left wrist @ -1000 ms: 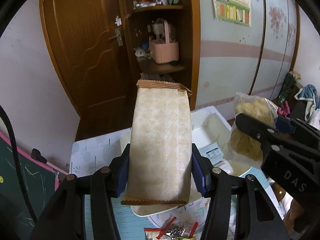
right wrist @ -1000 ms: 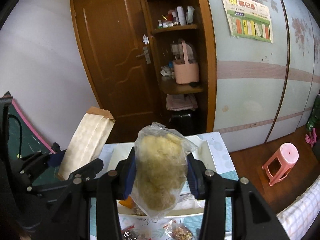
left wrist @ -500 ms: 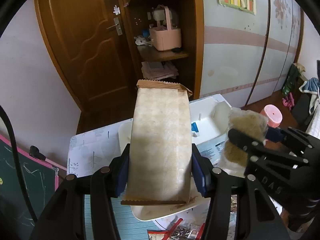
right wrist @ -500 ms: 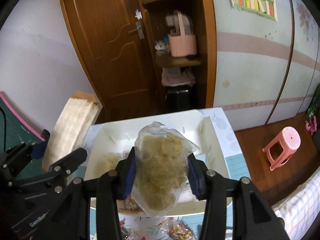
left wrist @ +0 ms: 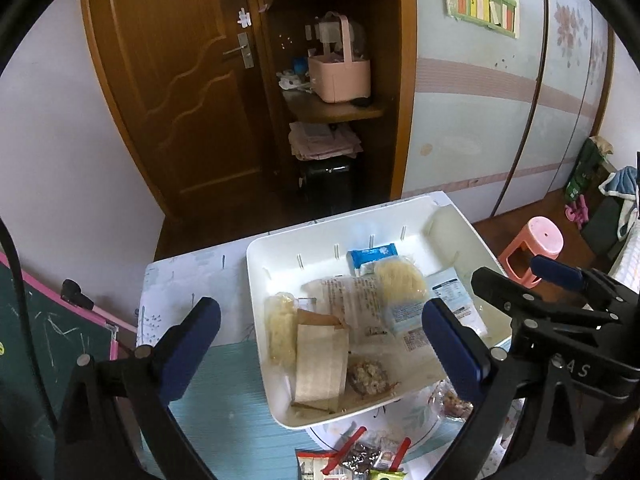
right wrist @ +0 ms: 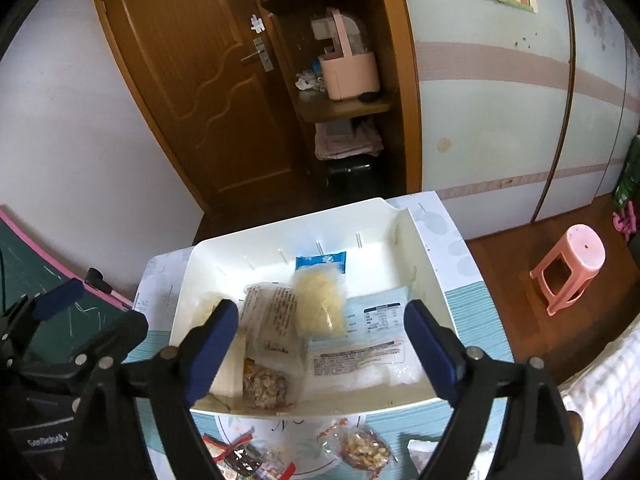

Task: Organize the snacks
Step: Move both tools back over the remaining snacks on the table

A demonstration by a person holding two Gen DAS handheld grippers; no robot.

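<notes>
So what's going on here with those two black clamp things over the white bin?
A person holds a two-finger gripper in each hand and is sorting snack packets into the white bin on the table. The left gripper and right gripper are both opening above it with nothing between their fingers. A tan paper bag and a clear bag of yellowish snacks lie inside. More packets wait on the table in front.

Tray (left wrist: pixel 256 264): I see it on the table (left wrist: pixel 180 280), towards the far edge.
Paper bag (left wrist: pixel 320 360): in the tray, near-left part, flat.
Noodle pack (left wrist: pixel 400 280): in the tray, right of centre, lying on other packs.
Nut pack (left wrist: pixel 368 376): in the tray, just right of the paper bag.
Loose snacks (right wrist: pixel 360 448): on the table, before the tray.
Stool (right wrist: pixel 572 268): on the floor, right of the table.
Door (left wrist: pixel 180 80): behind the table.
</notes>
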